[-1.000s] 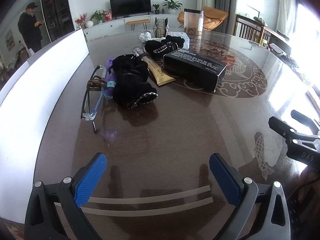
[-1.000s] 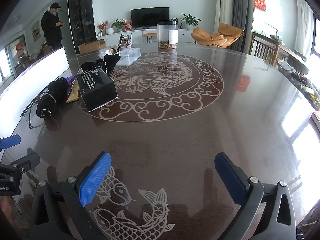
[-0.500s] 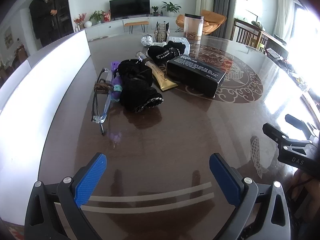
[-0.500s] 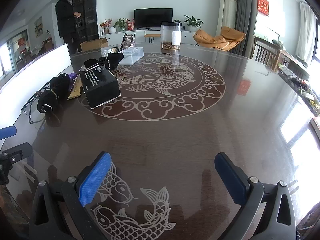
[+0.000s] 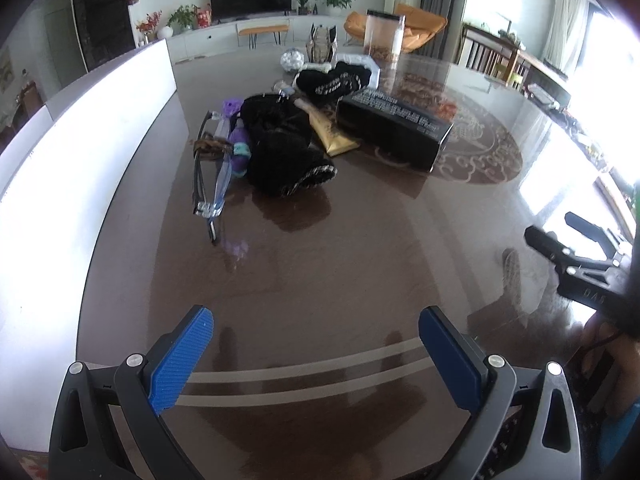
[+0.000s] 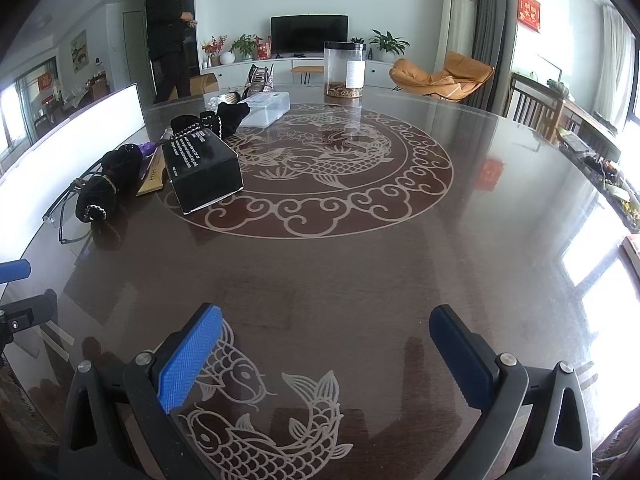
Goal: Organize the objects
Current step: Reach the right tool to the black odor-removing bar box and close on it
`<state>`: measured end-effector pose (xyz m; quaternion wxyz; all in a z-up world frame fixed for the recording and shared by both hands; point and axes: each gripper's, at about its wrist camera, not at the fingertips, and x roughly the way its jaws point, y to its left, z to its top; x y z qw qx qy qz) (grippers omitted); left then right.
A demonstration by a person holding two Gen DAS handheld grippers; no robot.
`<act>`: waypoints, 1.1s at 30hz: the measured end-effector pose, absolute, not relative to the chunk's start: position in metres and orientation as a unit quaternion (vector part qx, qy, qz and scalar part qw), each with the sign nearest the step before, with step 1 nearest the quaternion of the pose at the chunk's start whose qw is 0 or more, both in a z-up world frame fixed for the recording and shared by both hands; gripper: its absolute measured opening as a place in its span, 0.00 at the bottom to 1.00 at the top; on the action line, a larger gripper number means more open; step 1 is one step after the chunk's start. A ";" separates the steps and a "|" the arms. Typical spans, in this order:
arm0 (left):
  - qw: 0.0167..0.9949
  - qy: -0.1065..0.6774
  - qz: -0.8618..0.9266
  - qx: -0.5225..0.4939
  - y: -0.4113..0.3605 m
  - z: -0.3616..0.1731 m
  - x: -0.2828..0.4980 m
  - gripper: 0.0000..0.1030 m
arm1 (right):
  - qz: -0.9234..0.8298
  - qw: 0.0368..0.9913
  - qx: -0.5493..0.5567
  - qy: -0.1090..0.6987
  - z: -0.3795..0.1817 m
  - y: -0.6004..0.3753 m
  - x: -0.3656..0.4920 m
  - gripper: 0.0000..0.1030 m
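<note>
A cluster of objects lies on the dark round table [image 5: 360, 264]: a black box [image 5: 394, 126] [image 6: 202, 168], a gold tube [image 5: 332, 136], black fabric bundles [image 5: 284, 148] [image 6: 106, 186], black socks [image 5: 334, 80], glasses [image 5: 212, 176] and a purple item [image 5: 236, 136]. My left gripper [image 5: 316, 354] is open and empty, low over the table's near edge, well short of the cluster. My right gripper [image 6: 326, 354] is open and empty over the carp pattern; it also shows at the right of the left wrist view [image 5: 568, 240].
A clear lidded box [image 6: 266, 108] and a tall clear jar [image 6: 344, 70] stand at the table's far side. A white panel [image 5: 80, 152] runs along the table's left edge. A person in black [image 6: 170, 36] stands beyond it. Chairs sit at the right.
My left gripper has moved forward a little and turned, so the cluster sits closer and more central. The right gripper has shifted slightly forward. The person in the background has walked nearer.
</note>
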<state>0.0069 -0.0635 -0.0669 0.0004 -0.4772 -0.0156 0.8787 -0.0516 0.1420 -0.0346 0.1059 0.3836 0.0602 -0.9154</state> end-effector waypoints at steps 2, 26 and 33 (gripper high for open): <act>-0.001 -0.020 0.874 -0.486 -0.068 -0.068 0.007 1.00 | -0.913 0.107 0.389 0.058 -0.035 0.142 -0.053 1.00; -0.021 -0.060 0.868 -0.492 -0.114 -0.065 0.028 1.00 | -0.818 0.222 0.498 0.183 -0.025 -0.009 -0.198 0.99; -0.014 -0.058 0.868 -0.494 -0.109 -0.062 0.029 1.00 | -0.839 0.199 0.496 0.100 -0.019 0.029 -0.193 0.58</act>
